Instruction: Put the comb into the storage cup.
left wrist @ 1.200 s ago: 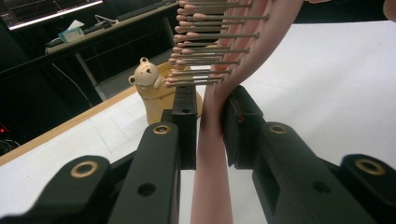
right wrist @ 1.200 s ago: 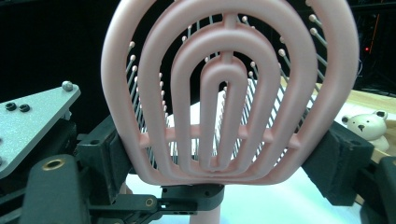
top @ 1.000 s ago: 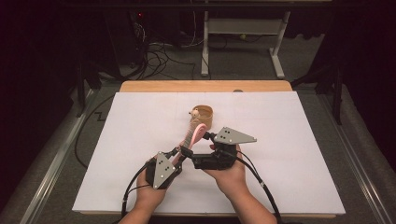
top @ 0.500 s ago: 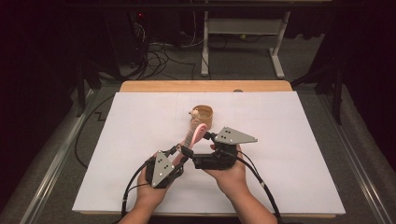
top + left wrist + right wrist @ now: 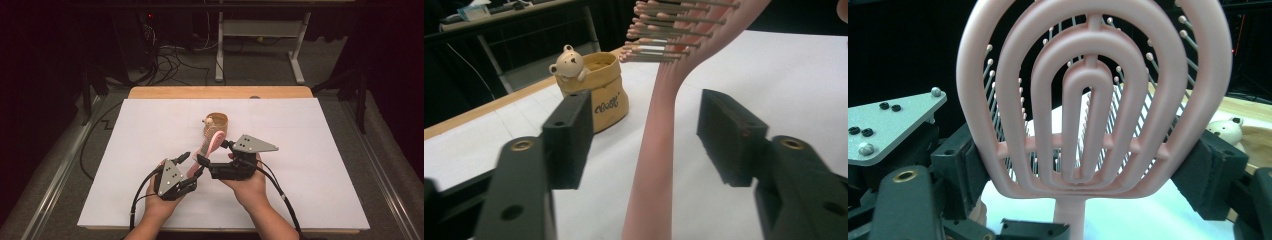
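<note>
Pink hairbrush (image 5: 210, 146) held above the white table (image 5: 320, 200), gripped by its head in the right gripper (image 5: 214, 156).

The right hand (image 5: 247, 182) lies low, its jaws pinching the brush head from both sides. The left gripper (image 5: 192, 165), angled up from the left hand (image 5: 162, 197), has just been opening; its pads stand clear either side of the handle. A yellow bear pot (image 5: 218, 123) stands just beyond.

Hairbrush (image 5: 210, 145) between both claws; bear pouch (image 5: 218, 123) just behind, on table (image 5: 320, 165)
</note>
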Demonstrator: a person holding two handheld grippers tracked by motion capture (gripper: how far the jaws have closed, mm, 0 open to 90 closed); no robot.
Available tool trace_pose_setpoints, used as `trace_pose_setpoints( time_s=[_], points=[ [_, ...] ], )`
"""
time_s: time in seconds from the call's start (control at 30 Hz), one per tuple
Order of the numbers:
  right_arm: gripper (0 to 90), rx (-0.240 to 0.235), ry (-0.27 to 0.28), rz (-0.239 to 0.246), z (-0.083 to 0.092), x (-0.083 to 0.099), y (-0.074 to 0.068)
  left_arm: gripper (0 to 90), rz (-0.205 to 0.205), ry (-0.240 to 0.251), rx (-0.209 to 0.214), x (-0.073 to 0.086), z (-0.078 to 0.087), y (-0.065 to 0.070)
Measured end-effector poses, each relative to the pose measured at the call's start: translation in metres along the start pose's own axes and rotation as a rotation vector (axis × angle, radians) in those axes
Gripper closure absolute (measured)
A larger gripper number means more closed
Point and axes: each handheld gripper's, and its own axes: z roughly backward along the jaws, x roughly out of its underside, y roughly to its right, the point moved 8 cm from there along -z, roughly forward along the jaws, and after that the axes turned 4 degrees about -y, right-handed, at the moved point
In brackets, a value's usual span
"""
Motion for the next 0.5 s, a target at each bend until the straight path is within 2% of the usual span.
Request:
trace_pose_setpoints(
  time_s=[0.23,0.3,0.5],
  points=[
    [20.3,0.012,0.005,0.000,0.004,-0.002,0.004,27.9,0.023,-0.010,0.044,0.003,0.006,-0.006],
    [20.3,0.017,0.004,0.000,0.005,-0.002,0.005,26.2,0.015,-0.008,0.040,0.005,0.009,-0.008],
    [20.3,0.024,0.006,0.001,0.006,-0.003,0.008,21.2,0.042,0.005,0.053,0.008,0.012,-0.016]
  ],
)
